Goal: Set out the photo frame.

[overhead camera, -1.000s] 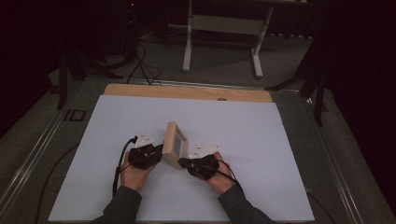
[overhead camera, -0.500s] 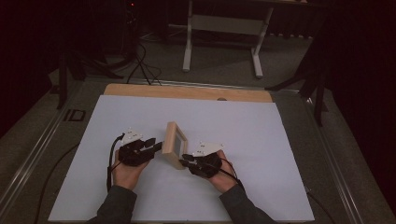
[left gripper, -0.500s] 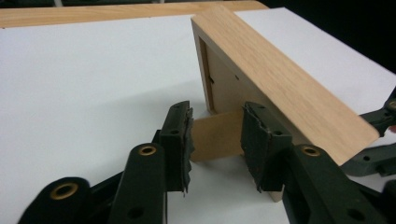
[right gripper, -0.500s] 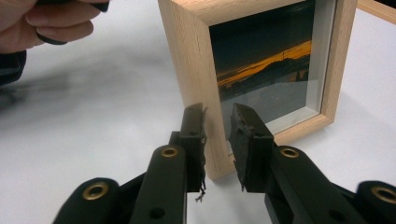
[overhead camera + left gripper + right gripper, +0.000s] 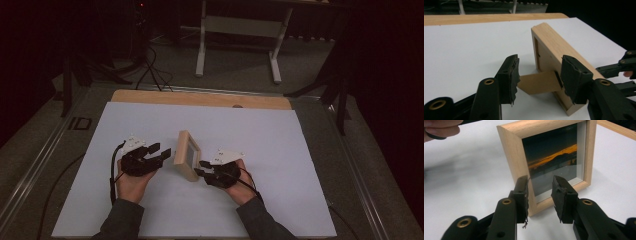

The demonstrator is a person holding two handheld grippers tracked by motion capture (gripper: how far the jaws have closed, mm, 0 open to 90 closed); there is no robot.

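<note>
Standing picture frame [image 5: 186,156] between left hand-held gripper [image 5: 161,151], right hand-held gripper [image 5: 201,169], untouched

"ID" on the table edge [image 5: 80,123]

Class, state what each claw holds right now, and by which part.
Nothing is held. The left claw and right claw, jaws just opened, stand clear of the picture frame, which stands on its own.

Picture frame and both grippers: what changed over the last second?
Both grippers let go: the left gripper drew back leftward, jaws just opened; the right gripper opened its jaws, staying close. The picture frame stays upright on its back stand, same spot on the table.
</note>
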